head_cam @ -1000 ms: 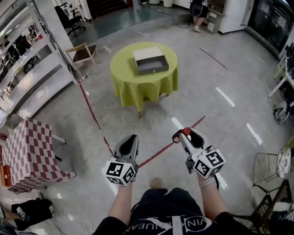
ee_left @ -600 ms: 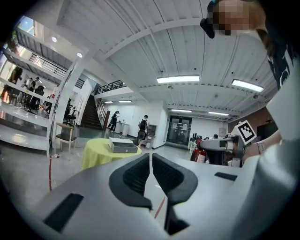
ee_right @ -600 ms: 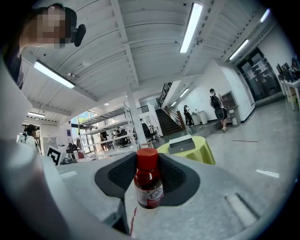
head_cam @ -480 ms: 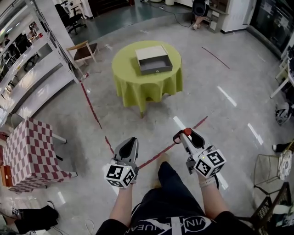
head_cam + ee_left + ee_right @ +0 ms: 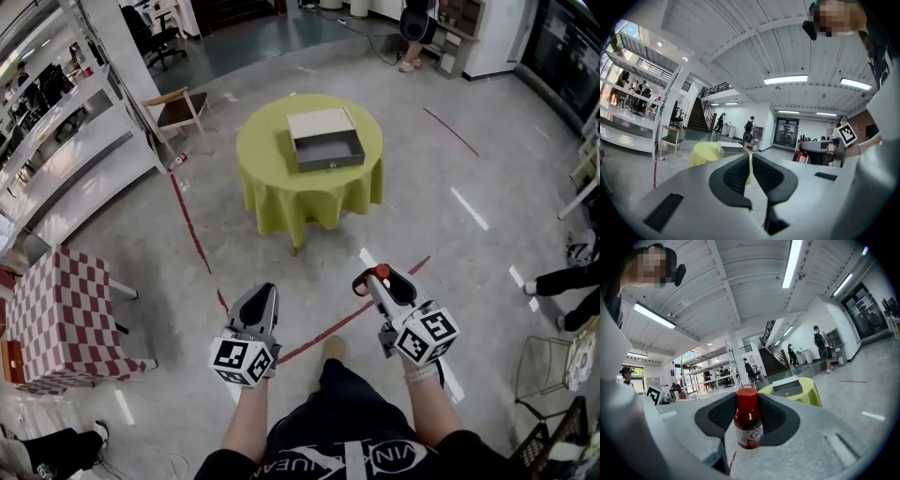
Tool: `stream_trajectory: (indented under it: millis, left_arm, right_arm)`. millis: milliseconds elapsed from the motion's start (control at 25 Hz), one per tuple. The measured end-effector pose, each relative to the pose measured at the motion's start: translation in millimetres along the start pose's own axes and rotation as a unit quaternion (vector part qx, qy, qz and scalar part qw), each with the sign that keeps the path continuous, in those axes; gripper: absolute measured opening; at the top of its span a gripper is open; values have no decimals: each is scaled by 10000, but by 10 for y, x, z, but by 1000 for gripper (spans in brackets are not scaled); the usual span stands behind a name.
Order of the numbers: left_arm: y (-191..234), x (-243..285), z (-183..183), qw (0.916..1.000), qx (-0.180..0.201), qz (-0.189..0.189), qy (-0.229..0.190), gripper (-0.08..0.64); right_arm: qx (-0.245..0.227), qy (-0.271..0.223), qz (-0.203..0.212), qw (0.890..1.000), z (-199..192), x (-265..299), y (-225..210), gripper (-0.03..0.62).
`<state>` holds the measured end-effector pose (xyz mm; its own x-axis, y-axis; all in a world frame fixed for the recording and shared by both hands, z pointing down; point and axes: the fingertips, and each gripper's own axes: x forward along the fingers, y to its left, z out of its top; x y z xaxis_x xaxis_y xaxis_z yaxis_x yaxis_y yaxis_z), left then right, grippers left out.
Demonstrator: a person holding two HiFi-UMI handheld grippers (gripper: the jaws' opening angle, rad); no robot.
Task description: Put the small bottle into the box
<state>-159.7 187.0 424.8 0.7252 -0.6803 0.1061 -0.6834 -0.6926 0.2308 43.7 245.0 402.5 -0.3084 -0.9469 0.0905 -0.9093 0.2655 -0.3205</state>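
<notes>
Since a second ago, the green table [image 5: 281,187] carrying the box [image 5: 325,142] has drifted rightward at upper centre. My forearms reach forward, low in frame. My right gripper [image 5: 377,279] clamps the small bottle [image 5: 748,420] upright. My left gripper [image 5: 262,293] is closed and empty.

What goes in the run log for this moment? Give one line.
right hand-held gripper: shut on small bottle | left hand-held gripper: shut, empty | box: on green table, bottle not yet in
</notes>
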Motion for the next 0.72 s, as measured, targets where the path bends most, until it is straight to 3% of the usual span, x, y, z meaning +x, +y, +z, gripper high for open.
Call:
stream_trajectory:
  millis: [720]
  left_arm:
    - [455,1210,215,9999,-13,151,8,25]
  right_arm:
    - [-30,145,406,9991,268,1063,-739,143]
